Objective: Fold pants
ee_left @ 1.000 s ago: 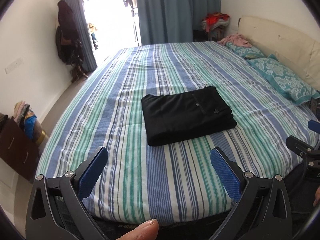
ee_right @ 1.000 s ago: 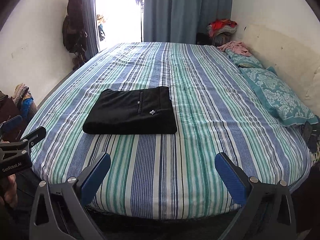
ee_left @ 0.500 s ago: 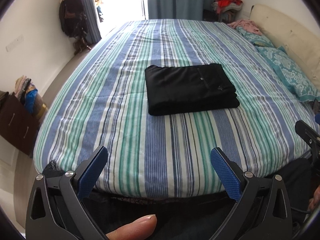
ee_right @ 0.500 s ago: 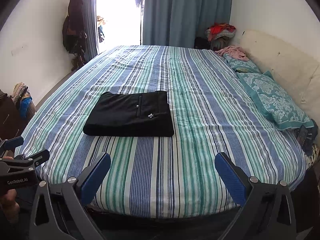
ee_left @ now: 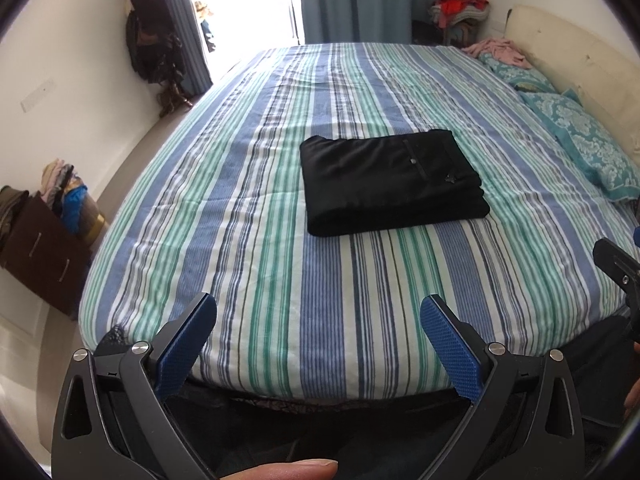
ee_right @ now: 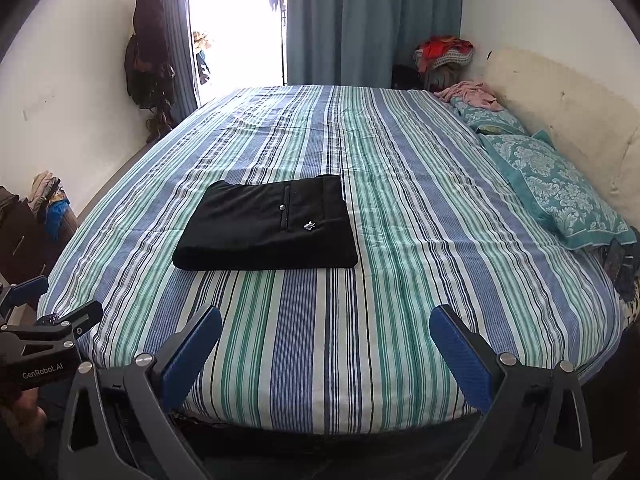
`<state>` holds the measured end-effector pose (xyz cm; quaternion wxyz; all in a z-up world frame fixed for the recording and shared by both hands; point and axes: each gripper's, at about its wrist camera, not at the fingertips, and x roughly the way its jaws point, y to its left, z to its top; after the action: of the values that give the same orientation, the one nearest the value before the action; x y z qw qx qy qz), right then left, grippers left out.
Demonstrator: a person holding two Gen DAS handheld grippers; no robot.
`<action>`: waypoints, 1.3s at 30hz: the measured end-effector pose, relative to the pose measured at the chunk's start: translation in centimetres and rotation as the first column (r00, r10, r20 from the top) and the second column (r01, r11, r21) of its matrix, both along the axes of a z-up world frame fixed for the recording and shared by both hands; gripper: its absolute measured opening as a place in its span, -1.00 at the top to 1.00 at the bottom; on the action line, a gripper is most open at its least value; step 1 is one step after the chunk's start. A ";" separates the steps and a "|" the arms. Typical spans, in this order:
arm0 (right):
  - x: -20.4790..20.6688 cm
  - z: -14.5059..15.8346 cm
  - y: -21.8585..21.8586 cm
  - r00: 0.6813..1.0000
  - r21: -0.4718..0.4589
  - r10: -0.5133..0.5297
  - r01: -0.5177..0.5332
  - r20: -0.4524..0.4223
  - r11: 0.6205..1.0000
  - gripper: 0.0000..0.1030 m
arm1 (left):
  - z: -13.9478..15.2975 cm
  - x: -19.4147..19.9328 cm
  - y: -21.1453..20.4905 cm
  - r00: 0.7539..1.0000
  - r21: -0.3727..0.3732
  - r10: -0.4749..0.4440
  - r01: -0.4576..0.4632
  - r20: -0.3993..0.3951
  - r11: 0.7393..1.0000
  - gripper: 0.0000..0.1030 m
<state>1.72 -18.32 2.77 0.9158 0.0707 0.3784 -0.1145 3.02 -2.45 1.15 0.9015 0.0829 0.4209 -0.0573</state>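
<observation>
The black pants (ee_left: 390, 182) lie folded into a neat rectangle on the striped bed (ee_left: 280, 280), a back pocket with a button facing up. They also show in the right wrist view (ee_right: 270, 226). My left gripper (ee_left: 318, 320) is open and empty, held back over the bed's near edge, well short of the pants. My right gripper (ee_right: 326, 330) is open and empty too, at the near edge, with the pants ahead and to its left. The left gripper's body (ee_right: 44, 340) shows at the left edge of the right wrist view.
Teal patterned pillows (ee_right: 556, 188) and a pink cloth (ee_right: 474, 94) lie along the cream headboard (ee_right: 568, 96) on the right. A brown drawer unit with clothes (ee_left: 44, 236) stands left of the bed. Curtains and a bright doorway (ee_right: 236, 20) are at the back.
Both grippers have drawn back and risen a little from the bed; the pants look farther away. The pants have not moved. Both jaws stay open.
</observation>
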 end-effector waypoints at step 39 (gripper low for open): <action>-0.3 0.3 0.7 1.000 -0.017 0.011 -0.011 0.009 1.000 -1.00 | -0.2 -0.3 -0.6 1.000 -0.001 -0.015 0.015 0.012 1.000 -0.98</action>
<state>1.40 -17.61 3.11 0.9187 0.0613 0.3738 -0.1124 2.73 -3.01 1.00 0.9037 0.0859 0.4147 -0.0636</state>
